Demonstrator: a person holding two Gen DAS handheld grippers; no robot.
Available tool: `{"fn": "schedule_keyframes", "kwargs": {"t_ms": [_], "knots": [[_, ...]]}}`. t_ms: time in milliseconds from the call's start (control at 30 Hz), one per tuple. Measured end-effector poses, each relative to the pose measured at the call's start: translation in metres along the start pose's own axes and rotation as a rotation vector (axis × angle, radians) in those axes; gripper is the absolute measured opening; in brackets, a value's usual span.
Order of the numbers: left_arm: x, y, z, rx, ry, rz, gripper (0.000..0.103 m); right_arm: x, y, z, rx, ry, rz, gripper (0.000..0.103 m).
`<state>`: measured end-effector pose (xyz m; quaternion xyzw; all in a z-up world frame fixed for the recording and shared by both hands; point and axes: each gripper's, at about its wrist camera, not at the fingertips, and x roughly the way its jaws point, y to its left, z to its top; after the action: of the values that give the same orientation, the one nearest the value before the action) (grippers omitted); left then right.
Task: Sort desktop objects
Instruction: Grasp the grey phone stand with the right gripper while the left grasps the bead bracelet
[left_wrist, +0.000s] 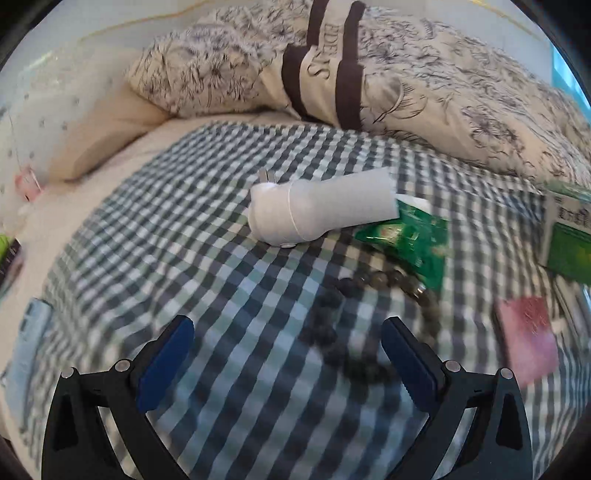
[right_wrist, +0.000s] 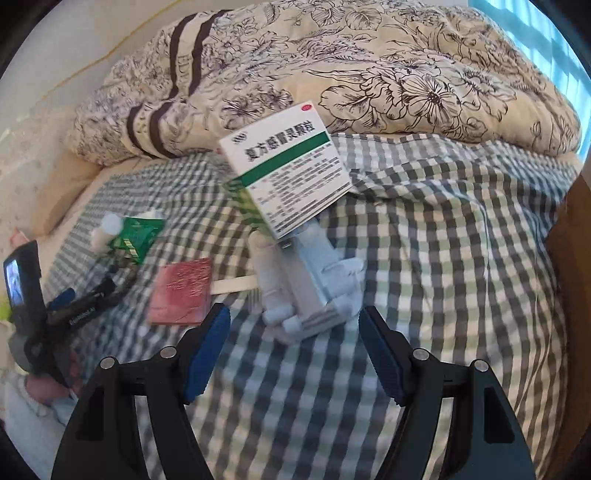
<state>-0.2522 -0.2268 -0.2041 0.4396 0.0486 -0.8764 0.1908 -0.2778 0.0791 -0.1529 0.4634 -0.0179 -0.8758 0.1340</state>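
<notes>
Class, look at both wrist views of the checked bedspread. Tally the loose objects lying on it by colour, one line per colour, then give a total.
White: 2, the white plug charger and the white plastic block model
Green: 2, the green foil sachet and the green-and-white medicine box
Red: 1, the red square card
Dark: 1, the dark bead bracelet
Total: 6
</notes>
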Motion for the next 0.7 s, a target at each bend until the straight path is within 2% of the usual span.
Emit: {"fn": "schedule_keyframes", "kwargs": {"t_ms": [33,100,167,200,267,367,433,533,667,700], "knots": [[0.007,-0.003,0.000,0.019,0.020,-0.019,0.101,0.003,-0.001,0.002,0.001,0.000,-0.007,0.072],[0.007,-0.003,0.000,0.021,0.010,-0.055,0.092,0.009,-0.002,0.007,0.000,0.005,0.019,0.072],[0.003,-0.004,-0.001,0.039,0.019,-0.126,0.057,0.013,0.001,0.012,-0.021,0.004,0.008,0.072],[0.000,-0.005,0.000,0.053,0.036,-0.153,0.049,0.015,0.004,0.016,-0.042,0.004,-0.003,0.072],[-0.008,-0.001,0.003,0.045,0.064,-0.196,0.017,0.024,0.010,0.021,-0.081,0.020,-0.005,0.073],[-0.027,0.009,0.003,0.001,0.058,-0.247,0.014,0.044,0.016,0.029,-0.124,0.056,-0.051,0.073],[-0.039,0.005,0.002,0.028,0.021,-0.223,0.011,0.062,0.018,0.031,-0.145,0.107,-0.085,0.076],[-0.053,0.005,-0.002,0.038,0.022,-0.295,0.011,0.068,0.024,0.027,-0.192,0.111,-0.111,0.080],[-0.061,0.002,-0.009,0.042,0.032,-0.308,0.011,0.059,0.017,0.024,-0.139,0.126,-0.110,0.067],[-0.064,0.000,-0.010,0.049,0.029,-0.303,0.011,0.054,0.014,0.021,-0.121,0.123,-0.105,0.067]]}}
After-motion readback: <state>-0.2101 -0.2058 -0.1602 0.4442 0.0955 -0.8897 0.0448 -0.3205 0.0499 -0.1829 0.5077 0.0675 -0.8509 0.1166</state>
